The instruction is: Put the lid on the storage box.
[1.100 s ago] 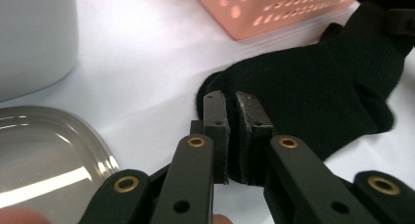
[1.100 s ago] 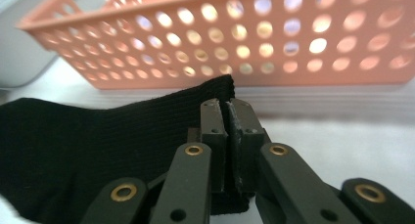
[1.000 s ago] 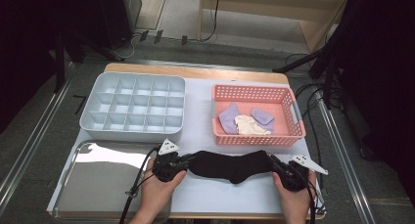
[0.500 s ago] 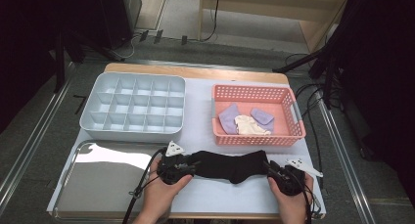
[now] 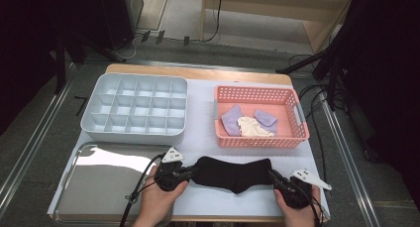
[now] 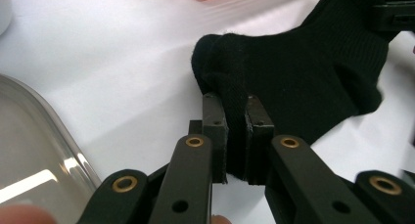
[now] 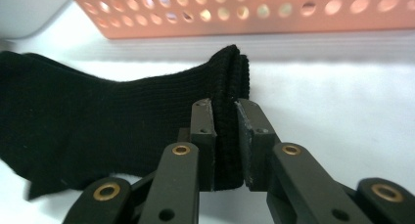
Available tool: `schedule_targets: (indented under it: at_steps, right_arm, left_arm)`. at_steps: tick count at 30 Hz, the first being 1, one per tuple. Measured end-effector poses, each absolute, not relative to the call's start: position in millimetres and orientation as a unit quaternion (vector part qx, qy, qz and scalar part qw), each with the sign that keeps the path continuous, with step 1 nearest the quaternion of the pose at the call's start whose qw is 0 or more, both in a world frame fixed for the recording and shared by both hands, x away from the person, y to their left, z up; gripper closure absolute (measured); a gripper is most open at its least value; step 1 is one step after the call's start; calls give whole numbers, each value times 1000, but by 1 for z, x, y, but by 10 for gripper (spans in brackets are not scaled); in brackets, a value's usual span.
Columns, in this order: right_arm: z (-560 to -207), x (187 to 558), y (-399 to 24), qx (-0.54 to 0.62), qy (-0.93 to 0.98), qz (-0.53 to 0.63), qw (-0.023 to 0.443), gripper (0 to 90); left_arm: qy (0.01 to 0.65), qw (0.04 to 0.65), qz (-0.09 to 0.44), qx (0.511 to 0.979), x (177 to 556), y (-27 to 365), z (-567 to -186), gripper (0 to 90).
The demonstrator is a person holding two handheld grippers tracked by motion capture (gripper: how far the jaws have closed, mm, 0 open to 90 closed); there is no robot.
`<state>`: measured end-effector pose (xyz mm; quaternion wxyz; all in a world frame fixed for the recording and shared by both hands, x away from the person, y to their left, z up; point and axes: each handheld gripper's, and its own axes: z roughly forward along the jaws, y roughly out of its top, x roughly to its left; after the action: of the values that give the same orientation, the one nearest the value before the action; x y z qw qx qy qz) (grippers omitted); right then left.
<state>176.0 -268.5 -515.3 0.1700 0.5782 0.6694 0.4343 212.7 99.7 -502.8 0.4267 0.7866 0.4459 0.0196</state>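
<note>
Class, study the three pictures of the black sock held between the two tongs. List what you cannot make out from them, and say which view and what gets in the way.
- Black sock: the fabric between the left tongs and right tongs is covered by their pads.
- Pink basket: cut off by the right gripper view's top edge; its contents unseen there.
- Metal tray: near edge cut off by the high view's bottom.
- Cream cloth in the basket: too small to identify.

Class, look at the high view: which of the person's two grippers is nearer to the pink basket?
Right. The right gripper grips the black sock just below the pink basket; the left gripper grips its other end, nearer the metal tray.
</note>
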Motion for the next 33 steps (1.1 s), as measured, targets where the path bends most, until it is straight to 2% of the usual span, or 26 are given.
schedule_targets:
  at_steps: [5,12,25,33]
  right_arm:
    - [-505,160,-276,575,668,440,174,790]
    - [-517,168,-275,589,661,433,167,790]
    - [-492,156,-282,572,647,472,179,790]
    - [-512,174,-276,586,653,446,177,786]
  left_arm:
    - [424,429,4,798,205,100,-499,843]
    - [434,419,4,798,207,95,-509,839]
    - [431,462,0,775,205,105,-495,839]
    - [456,435,5,777,218,97,-510,834]
